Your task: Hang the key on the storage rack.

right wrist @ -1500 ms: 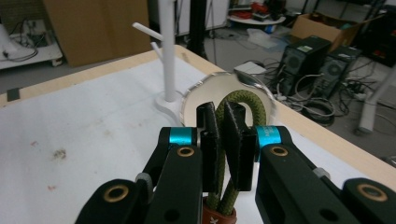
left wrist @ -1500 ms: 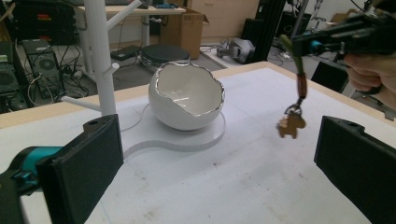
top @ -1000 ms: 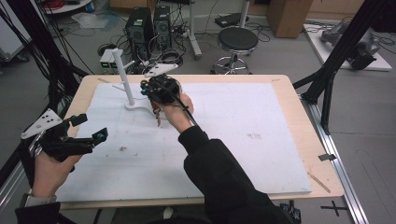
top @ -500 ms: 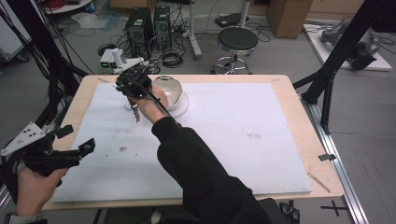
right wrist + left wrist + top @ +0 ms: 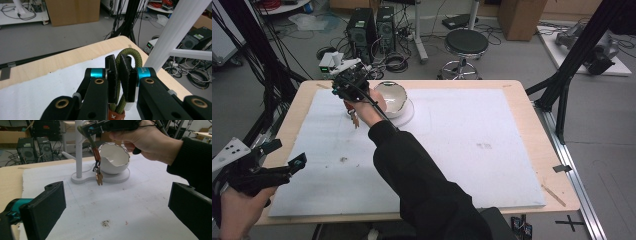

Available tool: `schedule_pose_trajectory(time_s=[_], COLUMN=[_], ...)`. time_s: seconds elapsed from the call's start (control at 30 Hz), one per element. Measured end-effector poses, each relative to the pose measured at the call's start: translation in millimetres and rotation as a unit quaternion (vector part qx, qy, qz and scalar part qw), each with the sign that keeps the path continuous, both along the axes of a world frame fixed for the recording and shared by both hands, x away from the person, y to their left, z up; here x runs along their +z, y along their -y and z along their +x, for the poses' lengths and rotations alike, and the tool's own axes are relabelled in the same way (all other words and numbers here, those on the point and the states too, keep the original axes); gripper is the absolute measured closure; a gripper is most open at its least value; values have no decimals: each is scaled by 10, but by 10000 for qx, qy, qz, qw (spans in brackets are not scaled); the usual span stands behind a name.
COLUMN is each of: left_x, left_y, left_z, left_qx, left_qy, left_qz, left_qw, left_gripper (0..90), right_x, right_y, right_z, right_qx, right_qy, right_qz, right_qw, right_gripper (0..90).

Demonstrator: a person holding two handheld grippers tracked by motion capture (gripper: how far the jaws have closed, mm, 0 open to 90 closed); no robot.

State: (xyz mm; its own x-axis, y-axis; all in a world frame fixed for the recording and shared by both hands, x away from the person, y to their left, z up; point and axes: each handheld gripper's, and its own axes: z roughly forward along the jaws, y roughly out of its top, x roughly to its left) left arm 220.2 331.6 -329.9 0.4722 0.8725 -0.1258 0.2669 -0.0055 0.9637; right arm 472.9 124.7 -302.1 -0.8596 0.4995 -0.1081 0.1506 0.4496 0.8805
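While the loop is this close to the stand, the detail matters:

Right gripper (image 5: pixel 117 75): jaws clamped together on the olive cord loop (image 5: pixel 130 53) of a keychain (image 5: pixel 98 168); the loop arches above the pads, the brown leather tab and metal key hang below.

Keychain position: held in the air just beside the white stand (image 5: pixel 79 147), above its flat base (image 5: pixel 100 179), not resting on anything.

Step in hand: by my reading, hanging the loop on a side peg (image 5: pixel 191 53) of the stand.

Doing it well: keep the loop open and facing the peg tip, slide it fully over, then release; let the dangling key settle first.

Left gripper (image 5: pixel 277 159): jaws apart, holding nothing, hovering near the table's front left edge, well apart from the stand.

Around: a white bowl with a jagged rim (image 5: pixel 114 158) sits on the same base, just beside the post.

In the way: the bowl crowds the swinging key, and the upright post sits close to the right jaw.

Surface: white mat (image 5: pixel 462 150) over a wooden table (image 5: pixel 532 120).
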Motion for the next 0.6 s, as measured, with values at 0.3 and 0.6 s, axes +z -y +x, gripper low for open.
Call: schedule_pose_trajectory(time_s=[0.3,0.6], left_x=[-37,-49], left_y=[-25,-20], left_z=[-9,-9], left_qx=[28,38], left_qy=[-62,-106], left_qz=[-6,28], left_qw=[10000,9999], left_gripper=[17,17], right_x=[-59,-59], right_y=[-56,-59], right_z=[31,36], right_qx=[-15,58], right_qy=[34,84], right_qz=[-63,-111], right_qw=[10000,9999], right_gripper=[854,847])
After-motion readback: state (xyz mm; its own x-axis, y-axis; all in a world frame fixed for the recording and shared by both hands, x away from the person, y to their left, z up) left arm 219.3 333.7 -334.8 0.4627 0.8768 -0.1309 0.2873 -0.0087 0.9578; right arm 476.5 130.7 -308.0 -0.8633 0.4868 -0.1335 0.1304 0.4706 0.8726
